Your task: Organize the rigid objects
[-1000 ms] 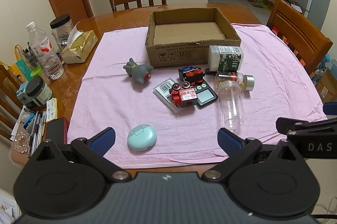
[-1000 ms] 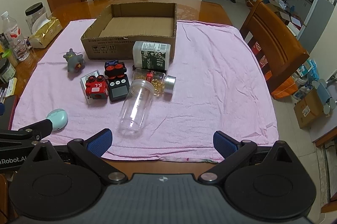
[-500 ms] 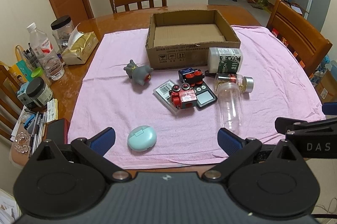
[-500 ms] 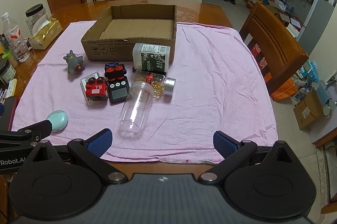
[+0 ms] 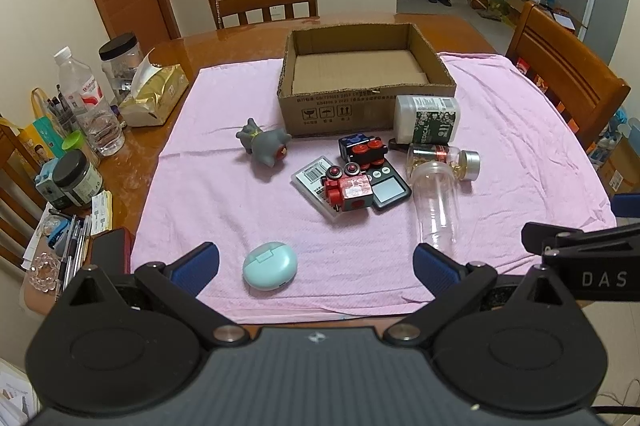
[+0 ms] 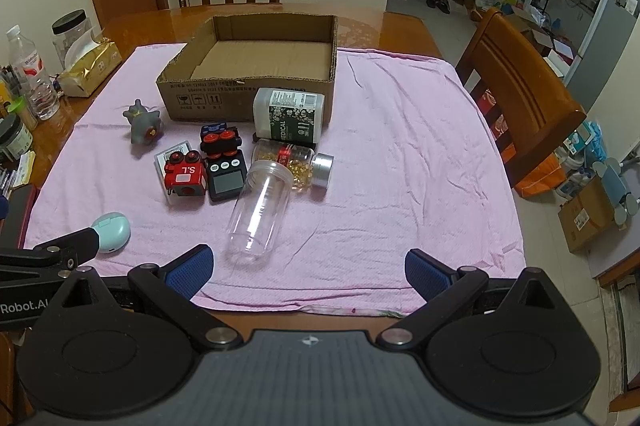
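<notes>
Both tools, the left tool (image 5: 316,268) and right tool (image 6: 308,268), are wide and hold nothing near the clear jar (image 6: 258,211) on the desk (image 5: 224,43)

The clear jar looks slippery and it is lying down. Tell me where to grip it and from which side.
Grip the clear jar across the middle of its body, coming from above with the right gripper, fingers either side of its long axis. It lies on its side on the pink cloth, its open mouth against the capsule bottle, so both ends are poor holds.
</notes>
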Tool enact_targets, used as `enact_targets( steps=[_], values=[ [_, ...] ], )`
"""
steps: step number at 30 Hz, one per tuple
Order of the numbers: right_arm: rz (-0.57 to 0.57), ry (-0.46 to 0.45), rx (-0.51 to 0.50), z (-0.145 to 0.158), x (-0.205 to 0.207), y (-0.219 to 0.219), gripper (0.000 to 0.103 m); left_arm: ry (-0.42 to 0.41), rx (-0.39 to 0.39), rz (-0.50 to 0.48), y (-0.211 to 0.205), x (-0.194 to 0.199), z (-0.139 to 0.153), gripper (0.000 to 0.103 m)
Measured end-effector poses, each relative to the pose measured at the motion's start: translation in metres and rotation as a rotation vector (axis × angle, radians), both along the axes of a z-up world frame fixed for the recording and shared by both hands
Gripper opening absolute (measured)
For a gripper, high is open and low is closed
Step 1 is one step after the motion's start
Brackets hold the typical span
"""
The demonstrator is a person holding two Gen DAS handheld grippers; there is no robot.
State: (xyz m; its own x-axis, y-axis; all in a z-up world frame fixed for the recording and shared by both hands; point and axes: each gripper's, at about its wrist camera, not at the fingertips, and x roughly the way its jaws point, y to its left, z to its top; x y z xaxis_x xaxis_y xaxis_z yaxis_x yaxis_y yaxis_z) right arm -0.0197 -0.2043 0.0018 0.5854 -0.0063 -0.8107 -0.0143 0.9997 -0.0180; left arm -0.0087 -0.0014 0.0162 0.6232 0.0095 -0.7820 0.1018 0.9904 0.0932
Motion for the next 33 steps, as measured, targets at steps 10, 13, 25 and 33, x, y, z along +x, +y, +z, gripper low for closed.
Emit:
enact_targets(
  steps=[10, 13, 25, 33],
  values=[
    [0.011, -0.016, 0.004, 0.006, -0.002, -0.002, 0.103, -0.018, 0.008, -0.002, -0.003, -0.002, 0.008, 0.102],
    [0.014, -0.019, 0.004, 0.009, -0.002, -0.003, 0.103, -0.027, 0.015, -0.007, -0.005, -0.003, 0.011, 0.102],
    [0.008, -0.017, 0.008, 0.012, 0.003, -0.003, 0.103, -0.02, 0.005, -0.038, -0.004, 0.002, 0.014, 0.102],
    [0.01, -0.032, 0.037, 0.005, 0.009, 0.001, 0.103, -0.014, -0.008, -0.096, 0.007, 0.013, 0.002, 0.102]
  ],
)
